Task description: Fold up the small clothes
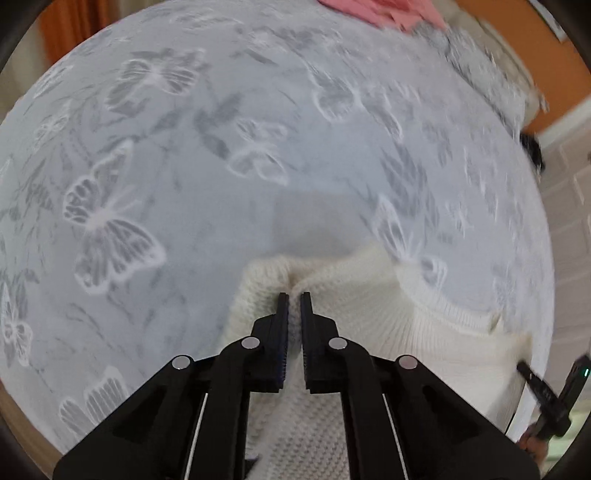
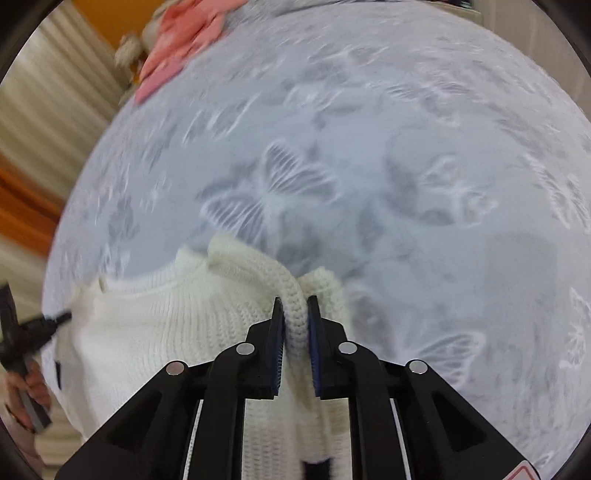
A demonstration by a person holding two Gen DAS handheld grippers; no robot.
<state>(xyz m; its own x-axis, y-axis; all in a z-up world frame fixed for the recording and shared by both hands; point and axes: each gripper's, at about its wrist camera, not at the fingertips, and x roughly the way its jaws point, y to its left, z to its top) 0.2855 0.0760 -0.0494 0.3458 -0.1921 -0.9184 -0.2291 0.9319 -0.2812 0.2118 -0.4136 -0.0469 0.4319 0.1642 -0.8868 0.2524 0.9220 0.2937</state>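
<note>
A small cream-white knitted sweater [image 1: 388,306] hangs between both grippers above a grey sheet printed with white butterflies [image 1: 184,166]. My left gripper [image 1: 294,295] is shut on one edge of the knit. My right gripper [image 2: 295,299] is shut on a thick rolled edge of the same sweater [image 2: 166,317]. The right gripper shows at the far right of the left wrist view [image 1: 543,391], and the left one at the far left of the right wrist view [image 2: 33,328]. The sweater's lower part is hidden behind the fingers.
A pink garment [image 1: 380,13] lies at the far end of the sheet; it also shows in the right wrist view [image 2: 177,40]. Orange walls [image 1: 554,74] and pale panelling surround the bed. The butterfly sheet [image 2: 406,184] spreads wide ahead.
</note>
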